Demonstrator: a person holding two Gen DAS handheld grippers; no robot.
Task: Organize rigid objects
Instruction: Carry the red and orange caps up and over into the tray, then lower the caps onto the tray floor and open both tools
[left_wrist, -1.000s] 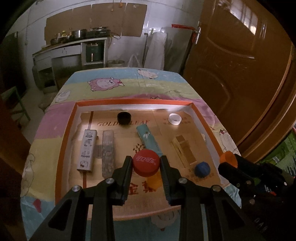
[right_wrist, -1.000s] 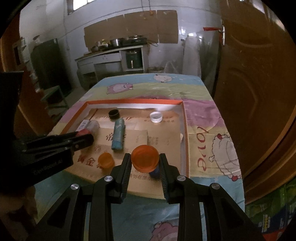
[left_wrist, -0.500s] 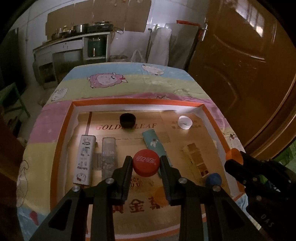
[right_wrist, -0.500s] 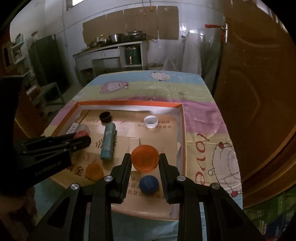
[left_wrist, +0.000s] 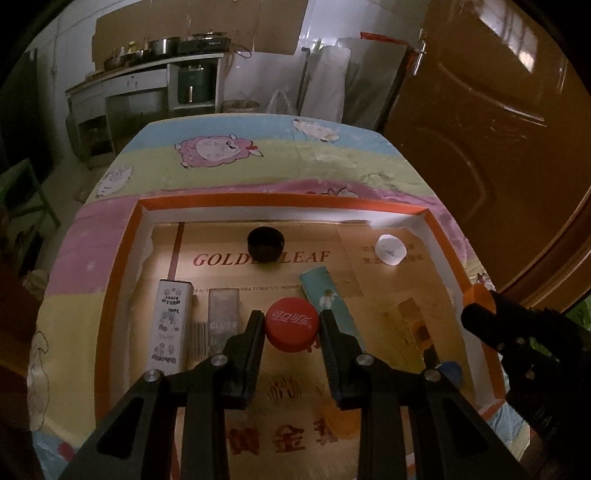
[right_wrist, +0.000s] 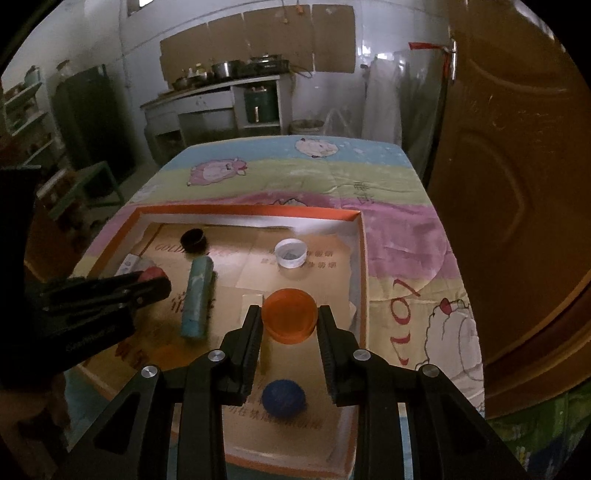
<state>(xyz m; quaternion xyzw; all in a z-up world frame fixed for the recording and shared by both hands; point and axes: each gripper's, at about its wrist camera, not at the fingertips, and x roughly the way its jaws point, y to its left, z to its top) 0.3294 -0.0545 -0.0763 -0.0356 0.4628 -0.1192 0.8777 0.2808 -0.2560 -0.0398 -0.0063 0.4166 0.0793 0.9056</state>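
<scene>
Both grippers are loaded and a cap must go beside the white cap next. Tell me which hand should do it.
Right, probably. The right gripper holds the orange cap on the tray's right side, with the white cap just ahead. The left gripper holds the red cap nearer the middle.

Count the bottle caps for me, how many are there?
6: red cap in the left gripper, orange cap in the right gripper; black, white, blue and another orange in the tray.
</scene>
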